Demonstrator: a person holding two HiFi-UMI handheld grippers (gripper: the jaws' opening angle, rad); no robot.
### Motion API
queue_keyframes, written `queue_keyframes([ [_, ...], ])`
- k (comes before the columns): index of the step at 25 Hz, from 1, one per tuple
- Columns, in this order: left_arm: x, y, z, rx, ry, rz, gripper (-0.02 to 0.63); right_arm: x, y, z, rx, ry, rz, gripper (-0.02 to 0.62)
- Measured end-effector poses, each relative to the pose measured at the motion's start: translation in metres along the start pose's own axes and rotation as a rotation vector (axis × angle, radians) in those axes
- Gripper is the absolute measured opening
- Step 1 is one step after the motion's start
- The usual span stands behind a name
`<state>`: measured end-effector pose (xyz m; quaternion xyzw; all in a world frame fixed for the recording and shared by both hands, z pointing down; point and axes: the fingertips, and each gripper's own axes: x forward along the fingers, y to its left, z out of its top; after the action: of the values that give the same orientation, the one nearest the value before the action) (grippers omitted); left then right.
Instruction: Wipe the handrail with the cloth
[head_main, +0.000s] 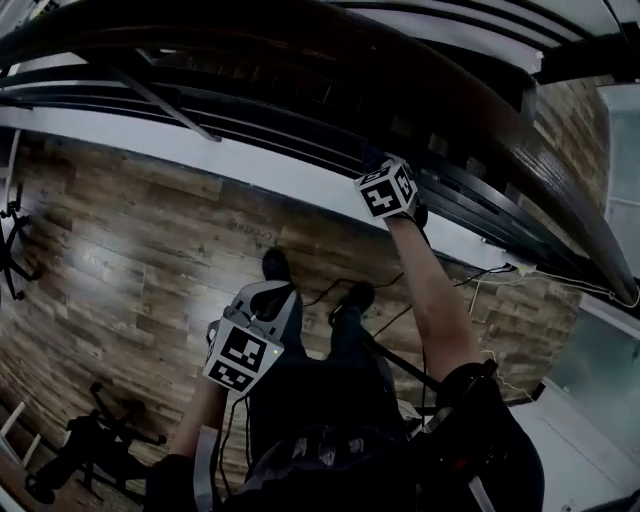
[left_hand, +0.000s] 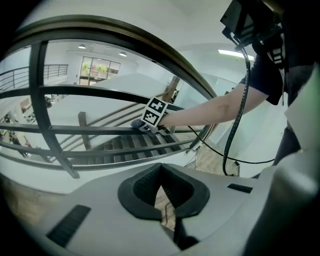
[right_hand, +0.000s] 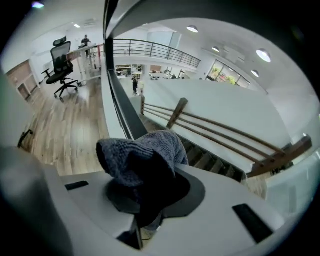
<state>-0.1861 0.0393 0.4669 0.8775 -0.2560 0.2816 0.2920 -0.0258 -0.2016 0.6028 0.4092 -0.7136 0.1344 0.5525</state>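
A dark wooden handrail (head_main: 300, 50) curves across the top of the head view, with dark metal bars (head_main: 300, 125) running under it. My right gripper (head_main: 380, 165) reaches out at arm's length to those bars, below the handrail (left_hand: 150, 45). It is shut on a grey knitted cloth (right_hand: 142, 152), which bunches over the jaws. In the left gripper view the cloth (left_hand: 137, 123) lies at a horizontal bar (left_hand: 90, 130). My left gripper (head_main: 268, 305) hangs low near the person's legs, well back from the railing. Its jaws are shut with nothing between them (left_hand: 161, 172).
Stairs (left_hand: 130, 142) drop away beyond the railing. Black cables (head_main: 395, 320) trail over the wooden floor (head_main: 120, 260) by the person's shoes (head_main: 275, 265). A black stand (head_main: 90, 440) sits at lower left. An office chair (right_hand: 60, 60) stands far off.
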Motion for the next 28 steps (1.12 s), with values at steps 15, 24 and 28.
queue_keyframes([
  [15,-0.105,0.093,-0.075,-0.312,-0.160,0.260,0.008,0.060,0.195,0.254,-0.369,-0.190,0.116,0.043],
  [24,-0.114,0.117,-0.106,-0.404,-0.178,0.306,0.008,0.071,0.209,0.336,-0.418,-0.283,0.099,0.043],
  [28,-0.112,0.119,-0.114,-0.423,-0.185,0.305,0.008,0.087,0.221,0.359,-0.490,-0.243,0.112,0.043],
])
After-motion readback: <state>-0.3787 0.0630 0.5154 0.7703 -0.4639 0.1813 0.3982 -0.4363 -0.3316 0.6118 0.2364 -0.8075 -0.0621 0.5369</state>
